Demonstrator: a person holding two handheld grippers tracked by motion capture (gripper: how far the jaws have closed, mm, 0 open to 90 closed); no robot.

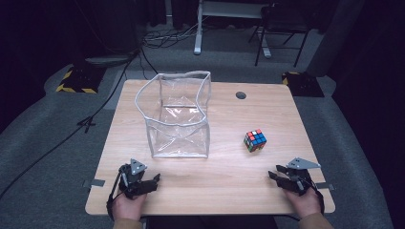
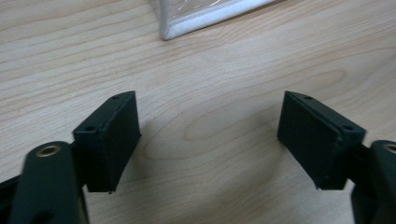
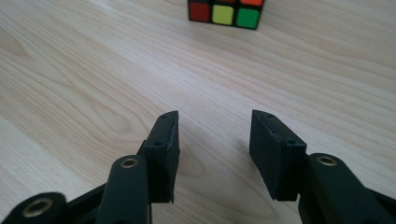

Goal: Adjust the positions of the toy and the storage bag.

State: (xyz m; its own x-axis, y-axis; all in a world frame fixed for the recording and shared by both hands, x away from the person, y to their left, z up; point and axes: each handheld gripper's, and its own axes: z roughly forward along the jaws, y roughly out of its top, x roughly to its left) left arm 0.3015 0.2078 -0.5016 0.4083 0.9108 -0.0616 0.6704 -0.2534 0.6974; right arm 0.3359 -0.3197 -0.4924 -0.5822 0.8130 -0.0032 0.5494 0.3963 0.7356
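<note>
While resting low at the near edge of the pale wooden surface (image 1: 224, 176), left gripper (image 1: 154, 181) and right gripper (image 1: 274, 175) both with jaws apart, nothing between. Multicoloured puzzle cube (image 1: 255, 140) just ahead of the right gripper, untouched, cut off at the top of the right gripper view. Clear plastic white-edged bag (image 1: 179, 117) ahead of the left gripper, only its corner caught there.

text: none readable; labels: none; brands: none; numbers: none; signs: none
</note>
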